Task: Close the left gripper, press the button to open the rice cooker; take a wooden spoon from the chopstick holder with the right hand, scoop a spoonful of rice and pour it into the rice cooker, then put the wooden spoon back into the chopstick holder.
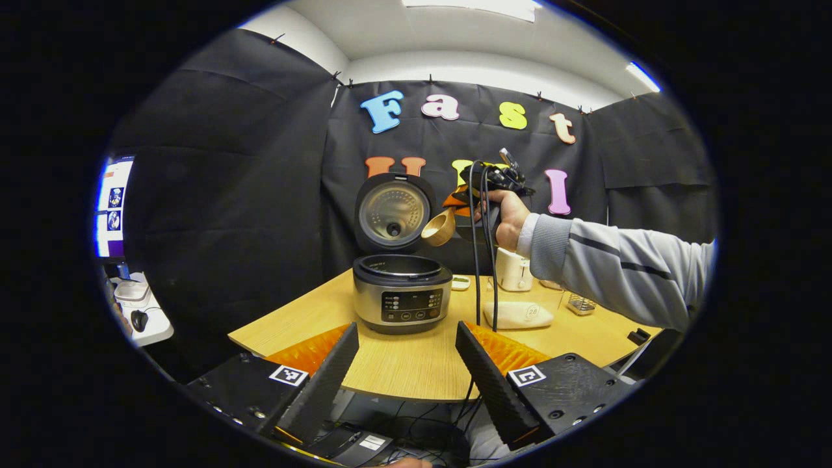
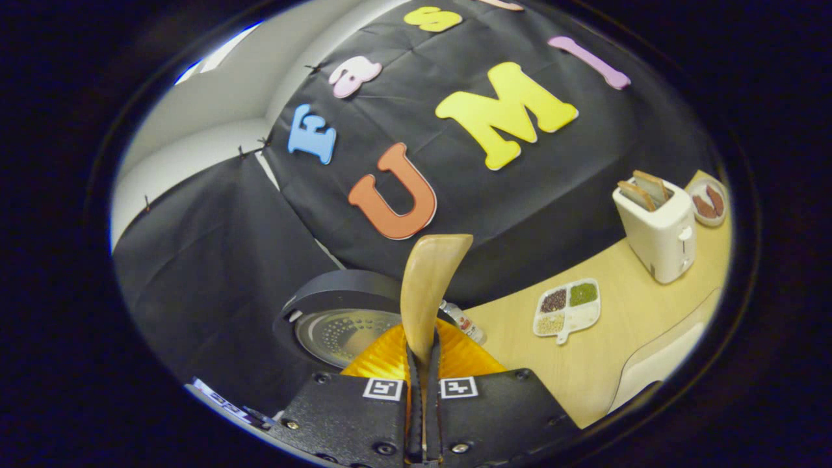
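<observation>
Wooden spoon (image 2: 429, 286), pale and smooth, stands clamped between the two closed fingers of the right hand-held gripper (image 2: 423, 364); both fingers press on its handle and its bowl rises just ahead of the fingertips. Just past the spoon and lower to its left lies the round lid (image 2: 325, 318) of the rice cooker, its perforated metal inner face turned toward the camera. Farther off to the right on the light wooden counter (image 2: 624, 364) sits a small white divided dish (image 2: 567, 307) holding dark, green and pale grains, and beyond that a white toaster (image 2: 658, 229) with two slices of bread in its slots.

In the left gripper view, the left hand-held gripper (image 1: 406, 361) is spread wide with nothing between its fingers, at the near edge of the counter. Straight ahead of it stands the silver and black rice cooker (image 1: 402, 292), its lid raised upright and its pot open. Above and a little to the right of the cooker, a hand (image 1: 506, 218) with a grey sleeve holds the right hand-held gripper in the air, the spoon's bowl close beside the raised lid. Black cables (image 1: 484, 260) hang down from that gripper toward the counter.
</observation>
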